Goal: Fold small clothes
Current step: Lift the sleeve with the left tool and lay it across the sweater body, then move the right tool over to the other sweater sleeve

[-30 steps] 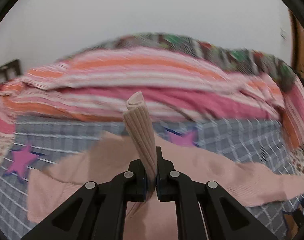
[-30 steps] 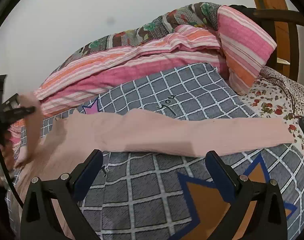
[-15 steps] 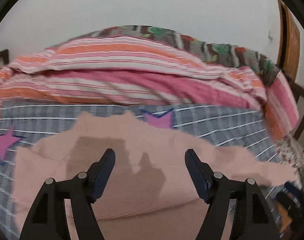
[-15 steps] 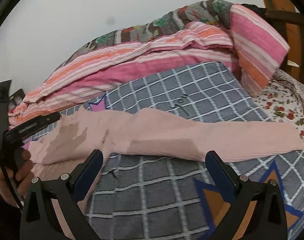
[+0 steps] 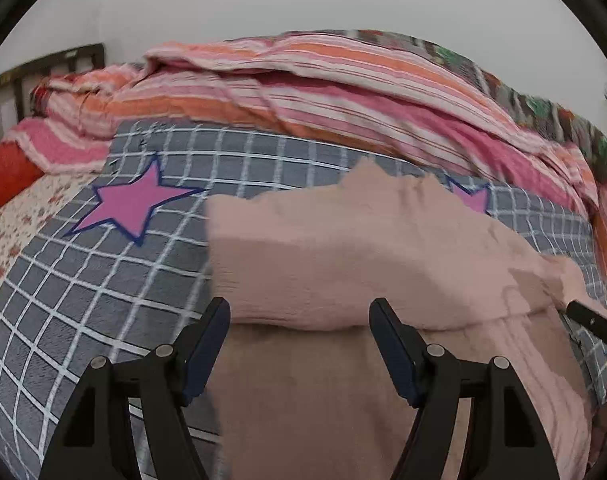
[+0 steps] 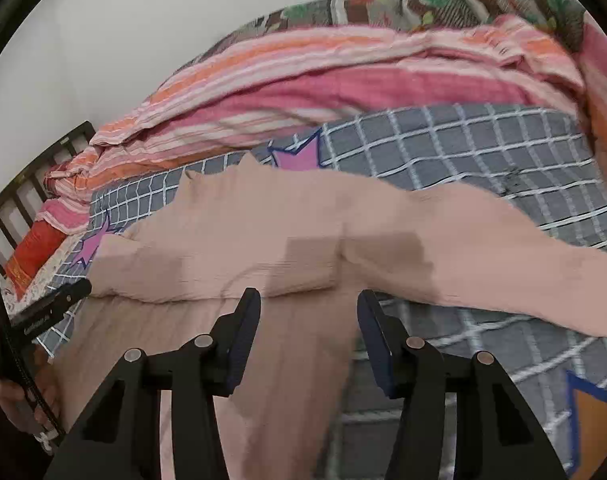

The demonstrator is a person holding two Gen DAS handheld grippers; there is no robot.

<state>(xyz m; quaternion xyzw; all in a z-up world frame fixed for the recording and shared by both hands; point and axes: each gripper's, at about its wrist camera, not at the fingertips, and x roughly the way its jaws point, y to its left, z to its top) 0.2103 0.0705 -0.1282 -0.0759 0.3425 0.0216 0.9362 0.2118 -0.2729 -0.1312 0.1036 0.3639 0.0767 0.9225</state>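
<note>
A pale pink ribbed garment (image 5: pixel 343 248) lies flat on the grey checked blanket (image 5: pixel 83 288), its left sleeve folded over the body. In the right wrist view the garment (image 6: pixel 263 232) spreads across the middle, with its other sleeve (image 6: pixel 523 264) stretched out to the right. My left gripper (image 5: pixel 299 332) is open and empty, just above the garment's near fold. My right gripper (image 6: pixel 307 320) is open and empty over the garment's body. The left gripper's tip (image 6: pixel 51 308) shows at the left edge of the right wrist view.
A pink and orange striped quilt (image 5: pixel 323 92) is heaped along the far side of the bed against a white wall. The blanket has pink stars (image 5: pixel 135 204). A dark slatted headboard (image 5: pixel 43 68) and a red pillow (image 5: pixel 3 176) are at the left.
My left gripper let go of the sleeve it held upright; the sleeve now lies folded across the body. Both grippers have moved in closer over the garment.
</note>
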